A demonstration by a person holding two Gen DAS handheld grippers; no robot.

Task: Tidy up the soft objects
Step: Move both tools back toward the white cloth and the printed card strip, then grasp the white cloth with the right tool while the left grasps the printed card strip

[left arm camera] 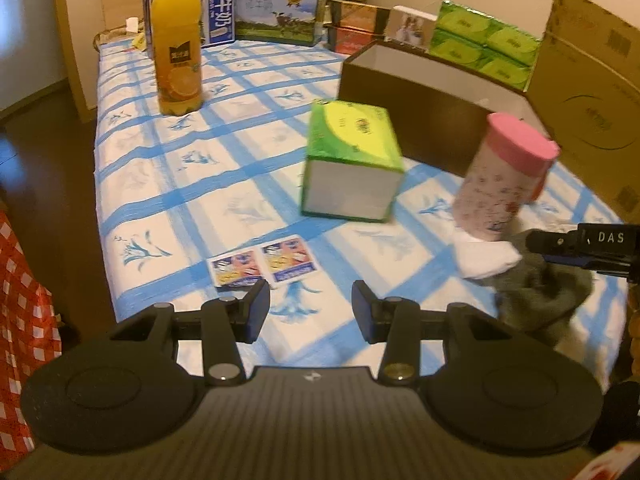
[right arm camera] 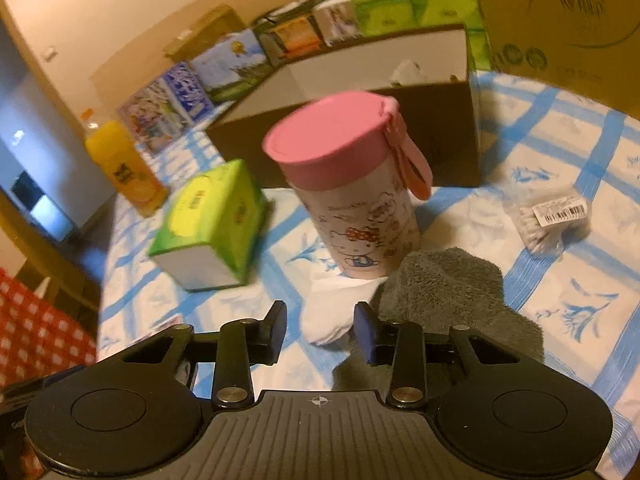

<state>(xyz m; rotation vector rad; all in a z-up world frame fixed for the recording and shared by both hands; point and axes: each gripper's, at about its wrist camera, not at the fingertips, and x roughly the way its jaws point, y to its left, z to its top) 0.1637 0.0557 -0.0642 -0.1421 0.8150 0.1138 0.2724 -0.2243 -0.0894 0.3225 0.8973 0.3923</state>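
Blue-checked cloth [left arm camera: 208, 184] is covering the table I am working over. My right gripper [right arm camera: 320, 326] is hanging with its jaws spread on either side of a white sock [right arm camera: 334, 312], not pinching it; a grey sock [right arm camera: 448, 284] is lying just beside it, below the pink-lidded canister [right arm camera: 352, 196]. My left gripper [left arm camera: 310, 306] is hovering with jaws spread and empty near two small packets [left arm camera: 264, 266], a green tissue pack [left arm camera: 352, 160] sitting beyond.

You see cloth [left arm camera: 240, 184] white, blue grid, blue sprigs. Tissue pack [left arm camera: 352, 160] green and yellow, near end grey. Cup [right arm camera: 356, 208] pale, cartoon print, pink lid. Near right: white sock [right arm camera: 332, 312], grey sock [right arm camera: 448, 288]. Far left bottle [left arm camera: 178, 48] orange. Box [left arm camera: 424, 96] dark brown outside, white inside.
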